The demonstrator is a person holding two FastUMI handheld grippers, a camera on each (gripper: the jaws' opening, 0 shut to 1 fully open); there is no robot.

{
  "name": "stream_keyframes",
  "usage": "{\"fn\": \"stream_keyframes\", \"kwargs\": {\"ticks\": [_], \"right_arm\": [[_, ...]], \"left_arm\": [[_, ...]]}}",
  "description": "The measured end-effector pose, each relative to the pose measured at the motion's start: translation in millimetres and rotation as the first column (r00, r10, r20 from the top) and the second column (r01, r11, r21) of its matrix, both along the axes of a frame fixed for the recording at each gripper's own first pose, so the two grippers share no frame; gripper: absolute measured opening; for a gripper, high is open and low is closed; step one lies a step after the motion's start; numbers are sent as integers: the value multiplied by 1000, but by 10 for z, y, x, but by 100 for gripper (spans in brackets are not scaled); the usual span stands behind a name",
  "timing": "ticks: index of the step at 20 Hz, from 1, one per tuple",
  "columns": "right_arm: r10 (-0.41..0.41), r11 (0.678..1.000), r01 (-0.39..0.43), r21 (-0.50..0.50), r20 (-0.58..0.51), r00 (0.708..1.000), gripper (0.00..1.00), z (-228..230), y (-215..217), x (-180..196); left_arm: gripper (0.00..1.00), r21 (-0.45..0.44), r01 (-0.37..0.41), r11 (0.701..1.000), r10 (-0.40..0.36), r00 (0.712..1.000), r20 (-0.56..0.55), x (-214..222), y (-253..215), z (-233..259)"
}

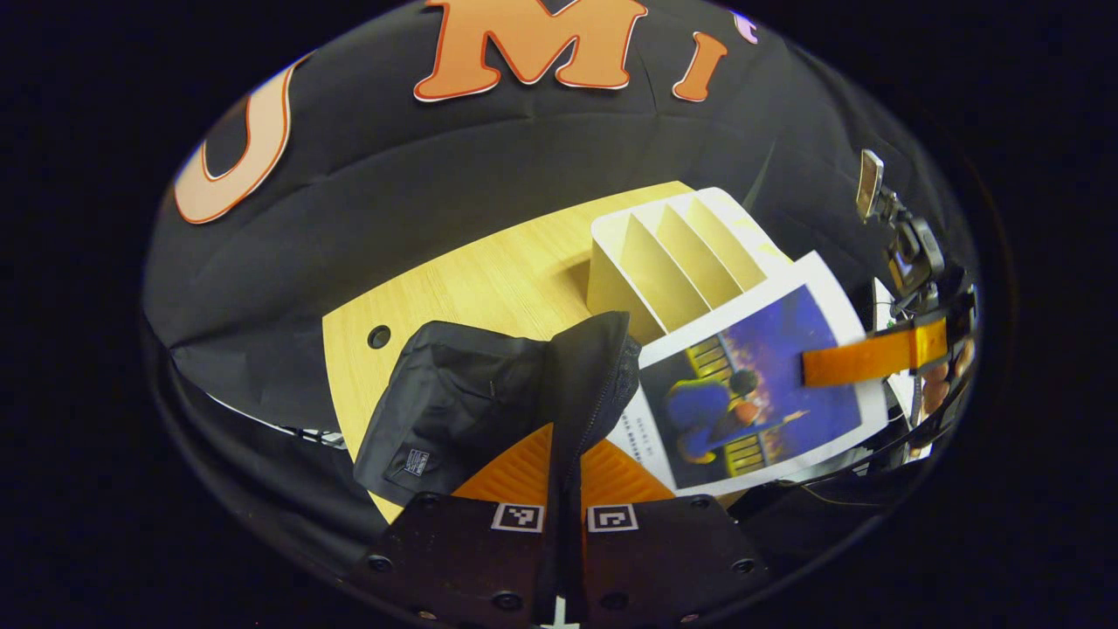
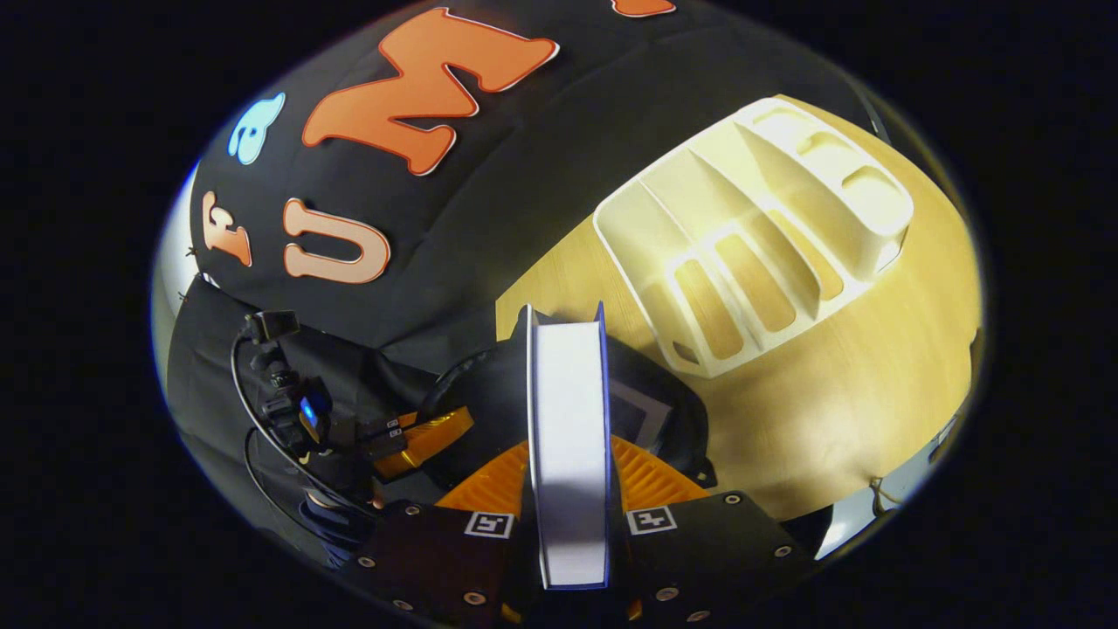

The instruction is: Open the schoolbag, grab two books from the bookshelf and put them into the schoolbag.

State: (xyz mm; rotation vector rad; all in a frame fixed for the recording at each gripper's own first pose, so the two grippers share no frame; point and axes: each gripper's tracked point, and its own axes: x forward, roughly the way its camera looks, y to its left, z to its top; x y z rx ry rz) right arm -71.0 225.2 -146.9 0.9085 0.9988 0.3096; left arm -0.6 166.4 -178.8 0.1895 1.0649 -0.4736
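The right tool (image 2: 568,515) clamps a book (image 2: 568,437) edge-on between its fingers, above the open black schoolbag (image 2: 651,406). Beyond it, a cream bookshelf (image 2: 760,227) with empty slots stands on the wooden bench (image 2: 856,393). The left tool (image 2: 419,441) is at the bag's left edge.

Wooden table (image 1: 489,279) against black cloth (image 1: 419,175)

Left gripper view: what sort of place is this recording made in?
Probably a staged recording booth, not a home: black cloth wall behind a bare wooden table, with just a white bookshelf and a black schoolbag on it.
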Motion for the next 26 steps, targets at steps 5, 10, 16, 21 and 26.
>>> {"fn": "stream_keyframes", "kwargs": {"ticks": [5, 10, 16, 21, 26], "right_arm": [[-18, 998, 19, 53, -12, 1000, 33, -358, 328, 6], [-69, 994, 69, 88, -4, 998, 32, -633, 573, 251], [-73, 988, 75, 134, -20, 997, 33, -881, 1012, 329], [-82, 989, 81, 125, 4, 997, 34, -990, 1244, 436], [7, 997, -1, 73, -79, 997, 42, -1190, 1346, 347]], "left_arm": [[4, -20, -33, 999, 33, 999, -3, -21, -41, -10], [4, -38, -34, 999, 34, 999, 0, -62, -157, 5], [4, -25, -15, 1000, 15, 1000, 2, -83, -288, -25], [4, -24, -7, 1000, 7, 1000, 3, -105, -334, -12], [4, -40, -36, 999, 35, 999, -17, -102, -285, -111]]}}
